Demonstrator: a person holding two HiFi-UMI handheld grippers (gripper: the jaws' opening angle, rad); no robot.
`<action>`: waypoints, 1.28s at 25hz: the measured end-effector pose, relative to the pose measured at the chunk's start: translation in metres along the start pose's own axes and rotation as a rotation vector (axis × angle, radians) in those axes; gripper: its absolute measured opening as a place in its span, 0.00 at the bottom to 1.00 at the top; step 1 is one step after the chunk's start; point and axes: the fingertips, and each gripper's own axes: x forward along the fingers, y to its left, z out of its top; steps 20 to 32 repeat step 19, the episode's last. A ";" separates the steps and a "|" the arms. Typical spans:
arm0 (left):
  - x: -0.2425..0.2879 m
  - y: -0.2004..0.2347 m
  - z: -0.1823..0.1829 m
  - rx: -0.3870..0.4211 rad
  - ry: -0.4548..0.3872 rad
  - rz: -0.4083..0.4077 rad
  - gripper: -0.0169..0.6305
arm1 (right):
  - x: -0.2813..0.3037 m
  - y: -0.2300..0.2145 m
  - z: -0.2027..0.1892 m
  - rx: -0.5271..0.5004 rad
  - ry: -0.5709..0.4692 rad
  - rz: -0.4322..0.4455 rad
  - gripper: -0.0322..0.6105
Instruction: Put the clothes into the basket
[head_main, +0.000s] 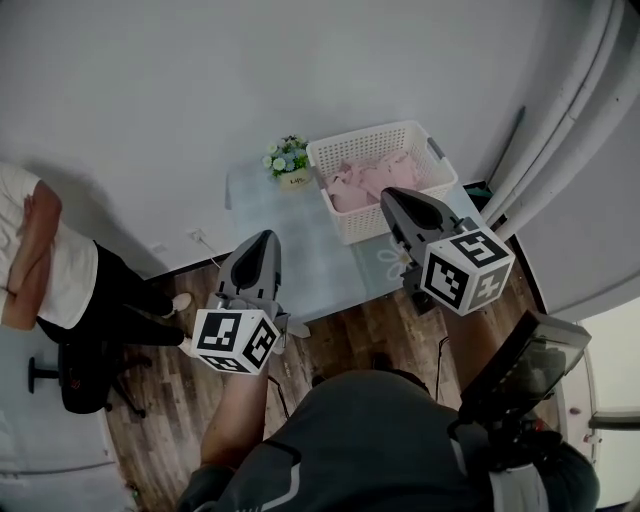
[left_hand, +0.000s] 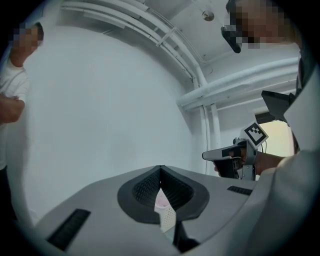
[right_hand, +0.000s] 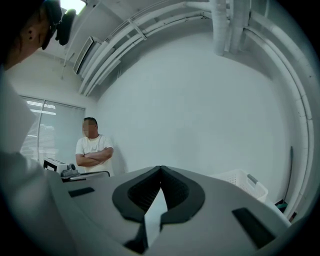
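A white lattice basket (head_main: 366, 224) stands at the back right of the glass table (head_main: 300, 255), with pink clothes (head_main: 362, 173) heaped inside it. My left gripper (head_main: 262, 238) hovers over the table's front left, jaws shut and empty. My right gripper (head_main: 392, 195) hangs just in front of the basket, also shut with nothing held. In the left gripper view, the jaws (left_hand: 160, 169) meet at the tips; a basket corner (left_hand: 168, 218) and pink cloth (left_hand: 161, 200) show below them. In the right gripper view, the shut jaws (right_hand: 160, 169) point at the wall, with the basket (right_hand: 244, 182) to the right.
A small pot of flowers (head_main: 289, 162) sits left of the basket. A person in a white shirt (head_main: 40, 260) stands at the left with arms crossed, next to a black stool (head_main: 70, 375). White pipes (head_main: 560, 120) run along the right wall. Wooden floor lies before the table.
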 end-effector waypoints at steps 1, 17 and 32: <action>0.001 -0.001 0.000 0.002 0.001 -0.004 0.04 | -0.001 -0.001 0.002 -0.004 -0.003 0.000 0.07; 0.003 -0.003 0.008 0.045 0.003 -0.003 0.04 | 0.003 0.004 0.010 -0.044 -0.021 0.022 0.07; 0.004 -0.003 0.009 0.038 0.002 0.002 0.04 | 0.003 0.003 0.010 -0.047 -0.018 0.023 0.07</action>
